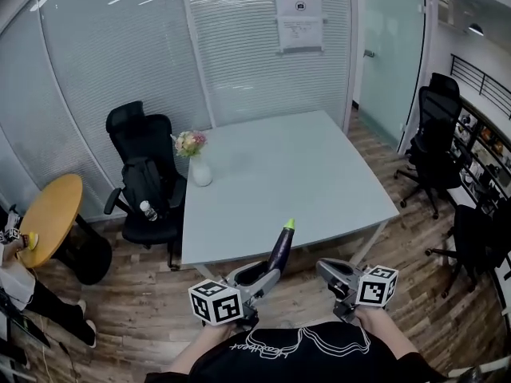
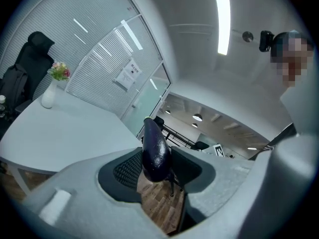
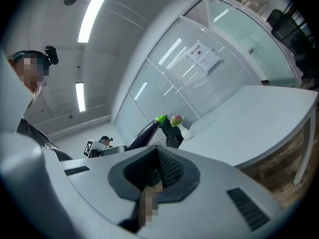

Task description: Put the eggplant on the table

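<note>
Clamped tight in the left gripper [image 1: 267, 276], by the fat bottom end only: the long dark purple eggplant with a green tip [image 1: 281, 246]; sticking up and leaning toward the big pale grey square table [image 1: 319, 182]; not yet over the table, just short of its near edge, above the brown wood floor [image 1: 136, 309]. Beside it, also short of that near edge: the right gripper [image 1: 334, 274], with jaws pressed together and nothing between them.

Could slip out; smooth shiny skin, round shape, held low down with most of the length free above the jaws; probably easy to tip sideways with a quick swing. Could fall on the floor if let go before reaching over the table top. Could bump the table's near edge if brought in too low. Could roll after landing; round body, flat top, so maybe off the table if put too near an edge. On the table's left side: a small white vase with pink flowers [image 1: 200, 170]; well apart from the eggplant, so little danger of knocking it, unless set down far across. Best to go slow, lay it flat on the bare middle of the table, then open the jaws.
</note>
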A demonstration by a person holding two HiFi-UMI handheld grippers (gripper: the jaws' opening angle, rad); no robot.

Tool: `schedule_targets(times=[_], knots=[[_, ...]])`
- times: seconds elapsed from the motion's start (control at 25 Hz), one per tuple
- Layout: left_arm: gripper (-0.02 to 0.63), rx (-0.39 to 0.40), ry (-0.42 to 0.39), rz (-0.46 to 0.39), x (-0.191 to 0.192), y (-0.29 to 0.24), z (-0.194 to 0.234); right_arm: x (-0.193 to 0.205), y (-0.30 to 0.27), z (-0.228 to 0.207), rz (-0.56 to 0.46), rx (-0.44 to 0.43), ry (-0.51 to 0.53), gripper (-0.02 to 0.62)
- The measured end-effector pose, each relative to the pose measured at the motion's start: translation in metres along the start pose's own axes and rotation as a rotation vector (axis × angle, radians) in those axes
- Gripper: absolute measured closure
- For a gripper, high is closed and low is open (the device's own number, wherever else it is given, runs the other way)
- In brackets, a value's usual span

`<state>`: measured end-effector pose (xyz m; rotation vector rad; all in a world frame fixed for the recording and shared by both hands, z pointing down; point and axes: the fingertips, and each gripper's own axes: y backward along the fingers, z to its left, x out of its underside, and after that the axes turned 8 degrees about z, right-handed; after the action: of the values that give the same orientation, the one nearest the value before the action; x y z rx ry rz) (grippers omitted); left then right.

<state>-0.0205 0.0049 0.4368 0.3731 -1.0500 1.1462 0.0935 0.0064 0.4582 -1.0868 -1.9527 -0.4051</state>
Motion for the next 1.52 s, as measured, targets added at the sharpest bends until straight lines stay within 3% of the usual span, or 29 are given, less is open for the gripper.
schedule_targets(times=[0.2, 0.44, 1.16, 1.52], knots=[[0.417, -0.015, 0.029, 0.003, -0.034, -0.021, 0.061, -0.031, -0.054, -0.035, 0.054, -0.008, 0.005, 0.588], [0.417, -0.049, 0.043, -0.006, -0.051, -0.035, 0.114, -0.04, -0.102, -0.059, 0.125, -0.045, 0.049, 0.588], [0.417, -0.129, 0.059, 0.03, -0.076, -0.082, 0.183, -0.066, -0.135, -0.126, 0.124, -0.067, -0.007, 0.588], [0.417, -0.191, 0.096, 0.042, -0.107, -0.101, 0.246, -0.102, -0.195, -0.174, 0.161, -0.126, -0.035, 0.588]])
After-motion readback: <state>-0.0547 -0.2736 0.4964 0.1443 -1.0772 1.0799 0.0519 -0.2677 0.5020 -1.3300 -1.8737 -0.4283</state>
